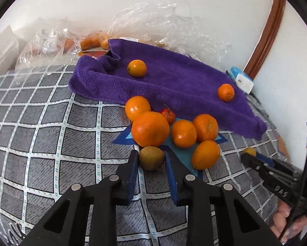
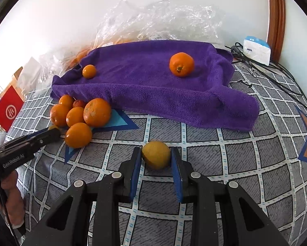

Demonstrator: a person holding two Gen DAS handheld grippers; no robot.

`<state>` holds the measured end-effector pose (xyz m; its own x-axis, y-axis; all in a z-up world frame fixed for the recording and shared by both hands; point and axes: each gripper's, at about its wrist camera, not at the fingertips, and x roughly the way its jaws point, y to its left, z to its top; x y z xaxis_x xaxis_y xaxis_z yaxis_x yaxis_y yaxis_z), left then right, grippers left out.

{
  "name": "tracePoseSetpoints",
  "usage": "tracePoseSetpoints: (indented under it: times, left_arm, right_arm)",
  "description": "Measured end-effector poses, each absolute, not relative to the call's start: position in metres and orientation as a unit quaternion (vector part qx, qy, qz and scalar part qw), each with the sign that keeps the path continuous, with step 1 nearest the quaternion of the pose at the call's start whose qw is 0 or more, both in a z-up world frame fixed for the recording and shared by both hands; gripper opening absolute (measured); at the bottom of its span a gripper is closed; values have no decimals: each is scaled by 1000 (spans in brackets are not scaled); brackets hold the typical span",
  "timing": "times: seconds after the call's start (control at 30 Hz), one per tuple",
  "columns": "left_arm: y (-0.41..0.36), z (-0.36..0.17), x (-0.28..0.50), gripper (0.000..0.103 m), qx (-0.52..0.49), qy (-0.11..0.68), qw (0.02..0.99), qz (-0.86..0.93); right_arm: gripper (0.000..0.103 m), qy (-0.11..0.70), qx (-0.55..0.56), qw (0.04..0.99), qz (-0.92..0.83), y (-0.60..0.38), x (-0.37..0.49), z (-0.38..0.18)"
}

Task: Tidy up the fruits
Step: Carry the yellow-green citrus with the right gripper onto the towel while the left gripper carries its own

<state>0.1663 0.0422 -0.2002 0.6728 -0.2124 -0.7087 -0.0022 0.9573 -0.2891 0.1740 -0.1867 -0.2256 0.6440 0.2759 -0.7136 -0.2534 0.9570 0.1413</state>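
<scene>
My left gripper [image 1: 151, 161] is shut on a brownish-green fruit [image 1: 151, 157] that rests on the checked cover, at the near edge of a pile of oranges [image 1: 151, 129]. A small red fruit [image 1: 168, 114] sits in that pile. My right gripper [image 2: 156, 156] is shut on a yellow fruit [image 2: 156, 154] on the cover, to the right of the pile [image 2: 97, 112]. A purple towel [image 2: 143, 86] lies behind, with a small orange [image 2: 89, 71] at its left and a larger orange [image 2: 181, 64] at its right. Each gripper shows in the other's view: right gripper [image 1: 246, 155], left gripper [image 2: 56, 131].
Crumpled clear plastic bags [image 1: 153, 20] with more oranges lie against the wall behind the towel. A white and blue box [image 2: 256, 50] and black cables [image 2: 266, 71] sit at the back right. A red bag [image 2: 9, 108] stands at the left edge. The grey checked cover [image 1: 40, 133] spreads to the left.
</scene>
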Motion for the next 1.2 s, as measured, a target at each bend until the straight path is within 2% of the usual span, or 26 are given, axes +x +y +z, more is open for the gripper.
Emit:
tracePoseSetpoints:
  times: [0.47,1.2]
  left_arm:
    - [50,-187,148,25,-152,345,924,-69]
    - [48,-166,131,25,-129,319,935,-79]
  right_arm:
    - [29,381,1,915,131,-186,169,-223]
    - [29,364,13,925,107,-192,167,-217]
